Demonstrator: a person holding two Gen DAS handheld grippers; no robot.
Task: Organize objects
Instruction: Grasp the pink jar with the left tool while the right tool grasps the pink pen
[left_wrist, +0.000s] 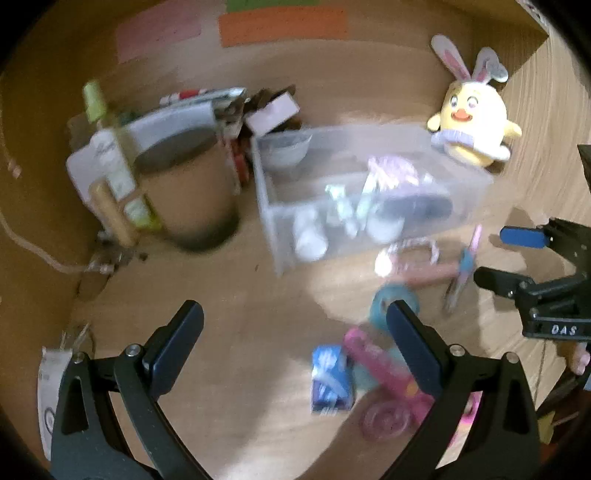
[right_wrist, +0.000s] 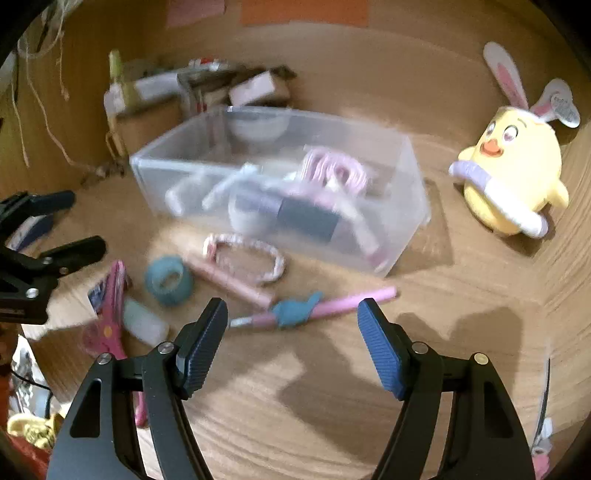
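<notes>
Left tool is spread wide with nothing in it, hanging over the pink scissors and teal tape roll on the bench. Right tool is also agape and empty, near the pink pen. The clear bin sits just behind. Everything's packed tight, so I'd bet a grab nudges the neighbours.

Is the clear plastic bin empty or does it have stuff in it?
Not empty. The clear plastic bin has no lid and holds several blurred items, including a pink-and-white coil.

right tongs agape, empty | pink pen just ahead
</notes>
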